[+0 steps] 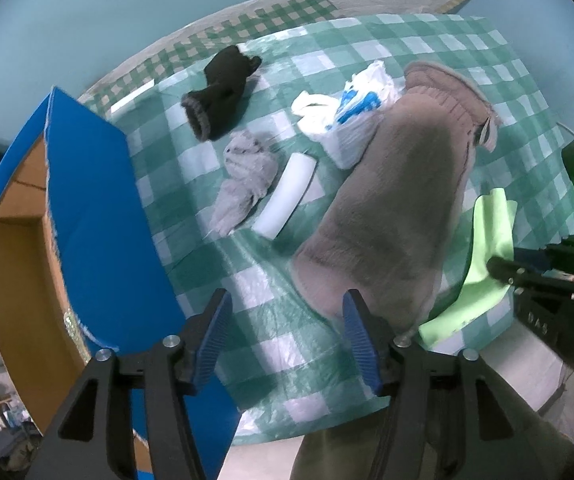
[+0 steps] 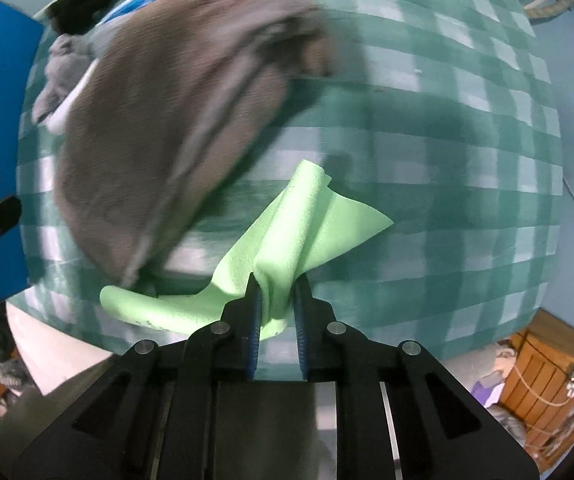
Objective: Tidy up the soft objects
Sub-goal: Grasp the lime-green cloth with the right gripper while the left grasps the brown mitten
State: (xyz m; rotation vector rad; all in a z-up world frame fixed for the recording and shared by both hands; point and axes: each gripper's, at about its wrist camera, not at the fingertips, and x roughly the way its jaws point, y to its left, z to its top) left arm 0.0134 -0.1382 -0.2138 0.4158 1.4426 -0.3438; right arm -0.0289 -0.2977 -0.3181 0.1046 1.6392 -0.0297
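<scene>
My right gripper (image 2: 277, 292) is shut on a light green cloth (image 2: 307, 216) and holds its bunched middle above the checked table; the cloth also shows in the left wrist view (image 1: 483, 260), beside the right gripper (image 1: 499, 268). My left gripper (image 1: 287, 312) is open and empty over the table's near edge, its right finger (image 1: 357, 328) close to a large taupe fleece garment (image 1: 399, 200). A black glove (image 1: 221, 92), a grey cloth (image 1: 247, 180), a white roll (image 1: 287, 196) and a white-and-blue plastic bag (image 1: 351, 116) lie beyond.
A blue-sided cardboard box (image 1: 99, 220) stands open at the table's left edge. The table wears a green-and-white checked cloth (image 1: 271, 320). A wooden crate (image 2: 543, 376) sits on the floor at the lower right.
</scene>
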